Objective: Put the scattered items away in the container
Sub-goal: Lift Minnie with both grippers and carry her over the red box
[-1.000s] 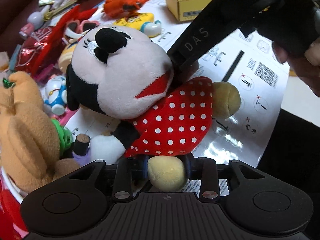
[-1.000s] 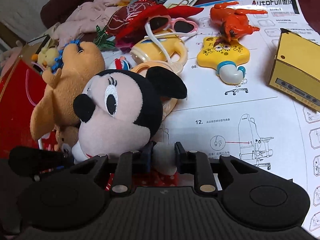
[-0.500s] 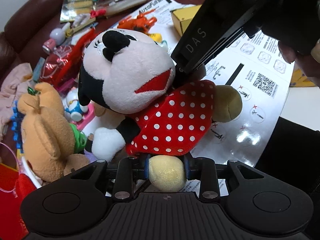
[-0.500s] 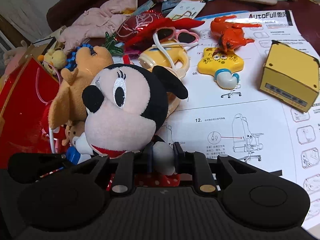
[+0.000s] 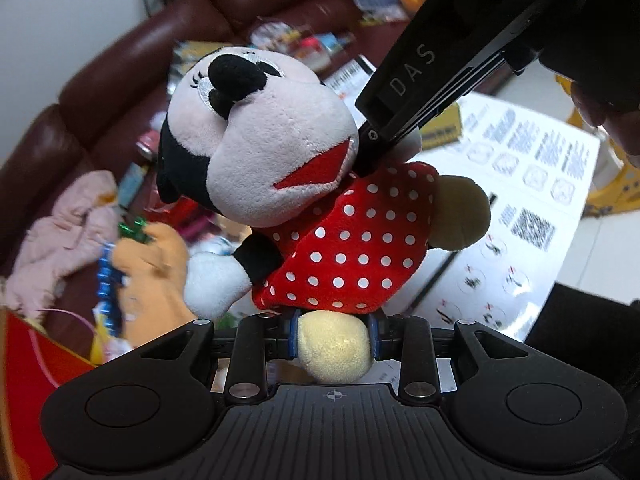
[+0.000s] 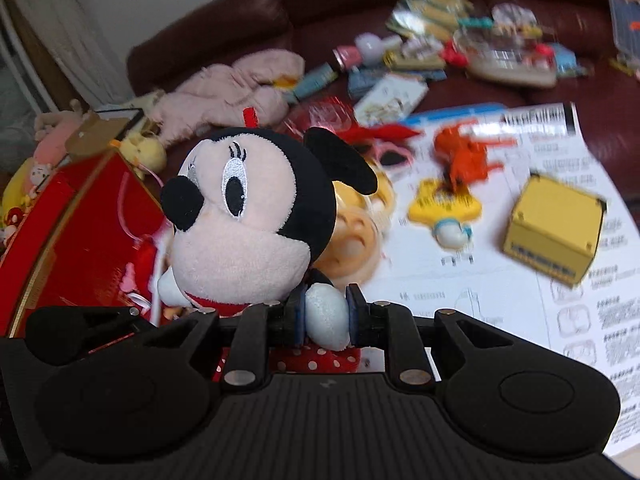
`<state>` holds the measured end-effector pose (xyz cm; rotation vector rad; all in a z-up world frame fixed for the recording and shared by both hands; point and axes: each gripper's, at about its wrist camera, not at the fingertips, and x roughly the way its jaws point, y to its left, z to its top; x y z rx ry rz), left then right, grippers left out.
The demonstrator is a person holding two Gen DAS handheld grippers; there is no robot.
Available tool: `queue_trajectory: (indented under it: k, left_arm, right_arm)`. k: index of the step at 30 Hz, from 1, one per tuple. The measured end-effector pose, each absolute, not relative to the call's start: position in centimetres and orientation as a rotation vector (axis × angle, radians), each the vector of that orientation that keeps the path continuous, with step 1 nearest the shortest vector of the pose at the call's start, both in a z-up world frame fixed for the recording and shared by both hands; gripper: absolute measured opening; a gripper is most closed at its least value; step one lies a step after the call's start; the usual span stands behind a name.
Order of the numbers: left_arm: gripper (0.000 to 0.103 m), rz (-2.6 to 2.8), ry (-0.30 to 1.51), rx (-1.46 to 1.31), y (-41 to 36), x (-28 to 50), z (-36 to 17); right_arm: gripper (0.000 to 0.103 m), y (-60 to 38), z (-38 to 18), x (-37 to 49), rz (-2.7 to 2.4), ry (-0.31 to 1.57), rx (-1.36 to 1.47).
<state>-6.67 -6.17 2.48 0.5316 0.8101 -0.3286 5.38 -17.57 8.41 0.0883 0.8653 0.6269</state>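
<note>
A Minnie Mouse plush (image 5: 280,168) in a red polka-dot dress hangs in the air between both grippers. My left gripper (image 5: 333,338) is shut on its yellow foot. My right gripper (image 6: 323,316) is shut on its white hand; its black body also shows in the left wrist view (image 5: 452,60), reaching in behind the plush's neck. The plush's head (image 6: 248,216) fills the middle of the right wrist view. The red container (image 6: 76,240) stands to the left, with its corner in the left wrist view (image 5: 24,364).
Below lie a white instruction sheet (image 6: 560,280), a yellow box (image 6: 554,232), an orange toy (image 6: 464,156), a yellow SpongeBob toy (image 6: 444,208), a tan plush (image 5: 156,268) and a pink plush (image 6: 224,96). A dark red sofa (image 6: 320,4) runs behind the clutter.
Both grippers have lifted the Minnie plush up off the sheet, and it has tilted more upright. The toys below look farther away and the sofa has come into view.
</note>
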Motion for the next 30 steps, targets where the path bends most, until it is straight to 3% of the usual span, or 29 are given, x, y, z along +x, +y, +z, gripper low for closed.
queue_trajectory:
  k: [8, 17, 23, 30]
  left_arm:
    - [0.030, -0.201, 0.731, 0.475, -2.4, -8.4, 7.3]
    - [0.031, 0.053, 0.697, 0.379, 7.5, -12.3, 12.8]
    - [0.031, 0.277, 0.740, 0.313, 14.7, -17.0, 14.1]
    - [0.031, 0.445, 0.872, 0.175, 20.1, -21.8, 11.9]
  right_arm:
    - [0.023, -13.0, 13.6, 4.3, 0.741, 0.750, 0.015]
    - [0.023, -1.0, 18.8, 2.0, 0.998, 0.657, -0.070]
    - [0.023, 8.7, 19.3, -1.1, 1.217, 0.649, -0.119]
    - [0.023, 17.1, 16.8, -5.7, 1.374, 0.756, -0.203]
